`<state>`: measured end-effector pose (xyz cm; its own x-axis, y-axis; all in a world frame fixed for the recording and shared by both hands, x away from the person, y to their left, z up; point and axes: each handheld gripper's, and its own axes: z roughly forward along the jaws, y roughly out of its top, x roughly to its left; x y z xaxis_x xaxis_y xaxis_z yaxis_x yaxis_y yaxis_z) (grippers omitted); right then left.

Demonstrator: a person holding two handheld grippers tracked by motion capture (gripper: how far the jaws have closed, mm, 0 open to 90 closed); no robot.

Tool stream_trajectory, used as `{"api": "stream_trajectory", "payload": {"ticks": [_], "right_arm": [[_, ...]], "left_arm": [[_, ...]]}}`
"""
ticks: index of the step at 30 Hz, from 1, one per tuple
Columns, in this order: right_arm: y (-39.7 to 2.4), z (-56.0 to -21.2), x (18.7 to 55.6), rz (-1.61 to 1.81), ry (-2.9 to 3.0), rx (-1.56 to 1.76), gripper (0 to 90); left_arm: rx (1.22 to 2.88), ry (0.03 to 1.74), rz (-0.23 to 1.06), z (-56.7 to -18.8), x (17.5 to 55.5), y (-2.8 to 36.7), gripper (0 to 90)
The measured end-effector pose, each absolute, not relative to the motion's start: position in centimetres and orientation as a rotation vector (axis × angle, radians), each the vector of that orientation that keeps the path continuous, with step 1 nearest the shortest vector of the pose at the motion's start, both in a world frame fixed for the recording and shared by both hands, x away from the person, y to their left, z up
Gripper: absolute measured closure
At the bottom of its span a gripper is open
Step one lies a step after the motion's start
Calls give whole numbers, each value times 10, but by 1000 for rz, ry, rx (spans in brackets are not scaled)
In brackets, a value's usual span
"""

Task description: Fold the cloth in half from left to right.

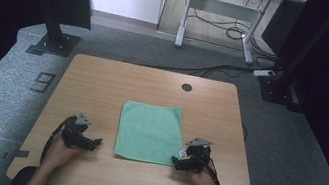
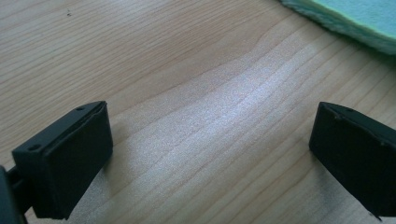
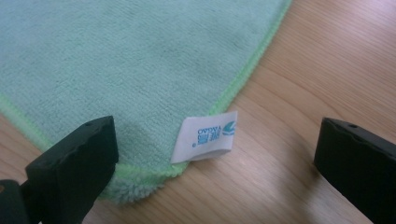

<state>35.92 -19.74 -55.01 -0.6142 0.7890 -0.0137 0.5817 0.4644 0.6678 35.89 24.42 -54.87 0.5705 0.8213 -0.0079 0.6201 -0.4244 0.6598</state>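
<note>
Lying flat near the middle of the wooden counter (image 1: 103, 82) is a green cloth (image 1: 150, 131). Your right gripper (image 3: 215, 163) sits at the cloth's near right corner, jaws wide around its white label (image 3: 205, 136). Your left gripper (image 2: 210, 154) rests near the cloth's left edge, jaws wide over bare wood.

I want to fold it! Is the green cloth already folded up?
No, the green cloth lies spread flat on the table.
</note>
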Motion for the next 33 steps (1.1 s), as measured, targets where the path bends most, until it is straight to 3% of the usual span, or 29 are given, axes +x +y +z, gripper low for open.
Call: {"api": "stream_trajectory", "payload": {"ticks": [17,26,33], "right_arm": [[-253,-551,368,872,2286,1319,0],[-255,-553,368,898,2286,1322,0],[-258,-555,368,940,2281,1287,0]], "left_arm": [[2194,1160,416,-547,360,242,0],[2246,1143,399,-541,375,223,3],[2196,1104,402,-524,393,207,33]]}}
